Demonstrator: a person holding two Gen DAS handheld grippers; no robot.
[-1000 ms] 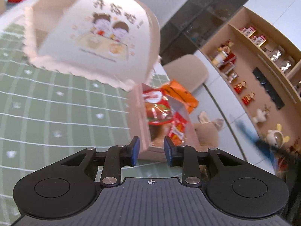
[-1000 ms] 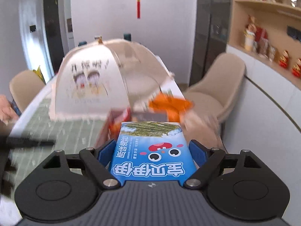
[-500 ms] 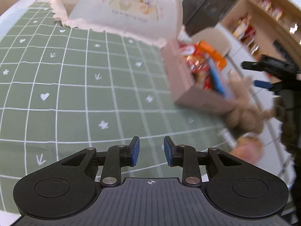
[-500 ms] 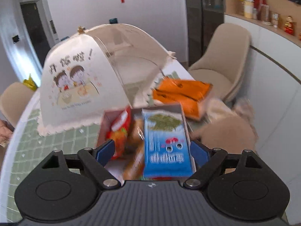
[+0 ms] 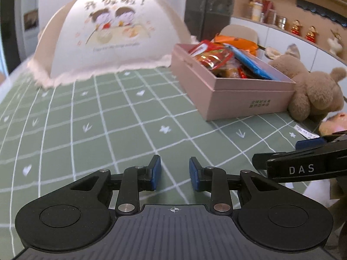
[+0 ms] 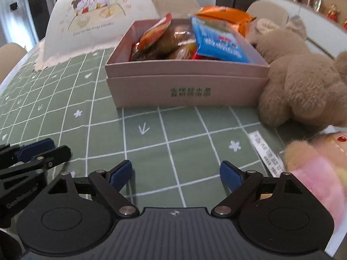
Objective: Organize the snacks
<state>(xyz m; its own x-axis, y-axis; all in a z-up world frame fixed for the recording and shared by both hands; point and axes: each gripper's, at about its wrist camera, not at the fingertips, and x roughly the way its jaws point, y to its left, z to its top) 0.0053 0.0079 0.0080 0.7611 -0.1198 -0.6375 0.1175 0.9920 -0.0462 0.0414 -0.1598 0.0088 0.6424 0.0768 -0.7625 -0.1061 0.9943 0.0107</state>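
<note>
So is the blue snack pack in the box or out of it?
In. The blue pack lies slanted on the other snacks inside the pink box, held by neither gripper.

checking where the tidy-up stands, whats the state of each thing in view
pink box: open, full of snacks
blue packet: in the box, leaning on its right wall
food cover: standing on the table
teddy bear: lying against the box
left gripper: open, empty
right gripper: opening wide, empty

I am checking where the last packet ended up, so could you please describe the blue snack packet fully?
The blue snack packet is a flat, glossy foil bag with white lettering and a red mark. It lies tilted inside the open pink box, propped against its right wall, leaning on the other packets. No gripper touches it.
</note>
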